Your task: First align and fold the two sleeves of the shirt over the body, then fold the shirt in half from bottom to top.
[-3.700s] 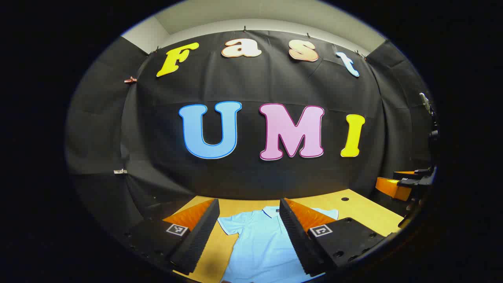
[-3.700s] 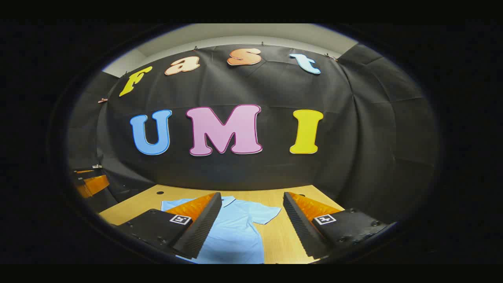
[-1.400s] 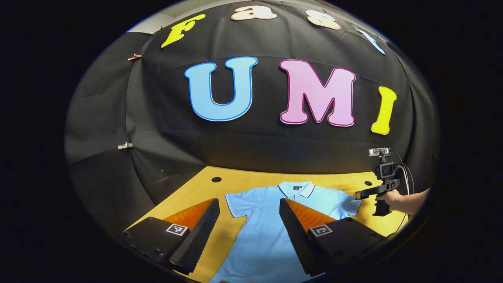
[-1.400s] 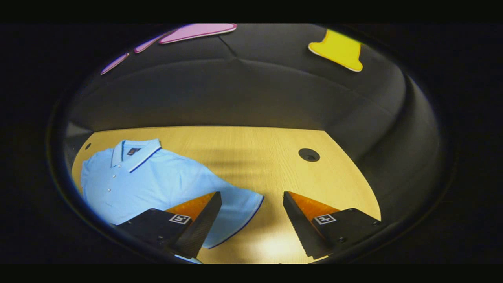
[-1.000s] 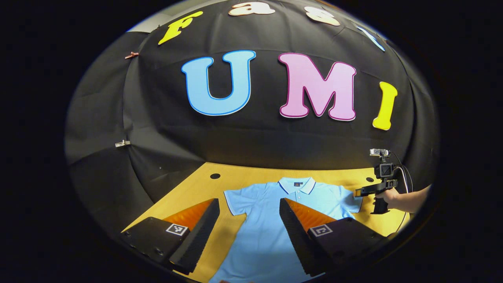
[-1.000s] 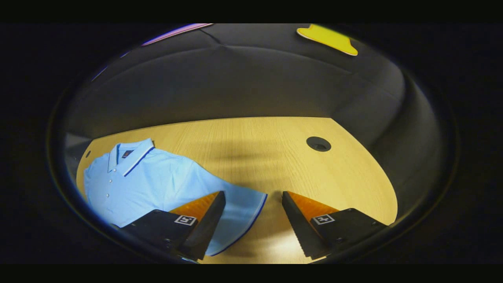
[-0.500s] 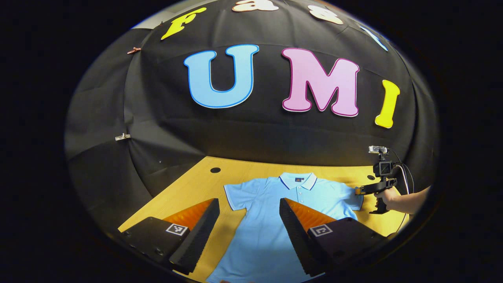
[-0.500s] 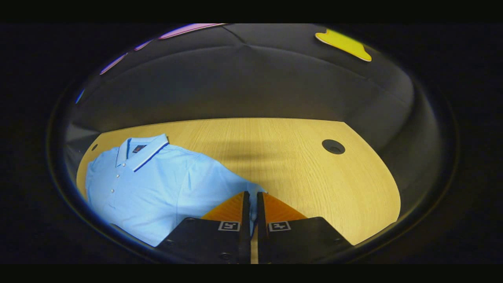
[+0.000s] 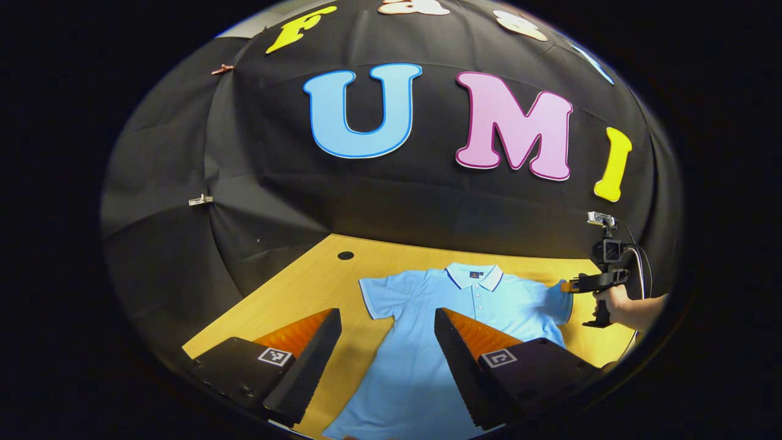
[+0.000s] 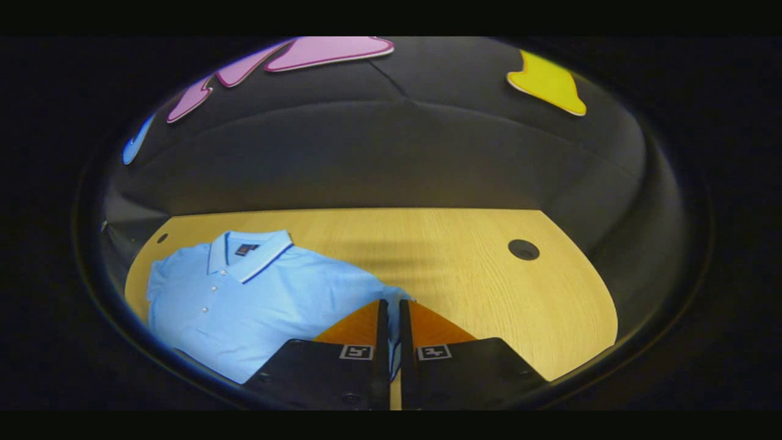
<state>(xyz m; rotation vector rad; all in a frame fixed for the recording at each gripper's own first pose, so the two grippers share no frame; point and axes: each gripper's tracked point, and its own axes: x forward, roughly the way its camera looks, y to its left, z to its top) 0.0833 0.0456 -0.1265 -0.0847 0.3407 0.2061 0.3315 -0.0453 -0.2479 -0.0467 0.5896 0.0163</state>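
Observation:
A light blue polo shirt (image 9: pixel 427 342) lies flat on the wooden table (image 9: pixel 299 299), collar toward the back wall. My left gripper (image 9: pixel 388 318) hovers open above the shirt's left side; its right finger covers part of the body. My right gripper (image 10: pixel 391 308) is shut on the shirt's right sleeve (image 10: pixel 391 293), and the cloth runs between its fingers. In the left gripper view that right gripper (image 9: pixel 571 286), held by a hand (image 9: pixel 614 299), has the right sleeve (image 9: pixel 559 299) lifted a little. The left sleeve (image 9: pixel 379 296) lies spread on the table.
Round cable holes sit in the table at the back left (image 9: pixel 346 255) and to the right (image 10: pixel 523 249). Bare wood lies right of the shirt (image 10: pixel 489 293). The black cloth wall closes the table's far side.
My right gripper came down over the right sleeve, shut on it and has raised it slightly. My left gripper stayed open and drifted a little, so the shirt sits farther right in its view.

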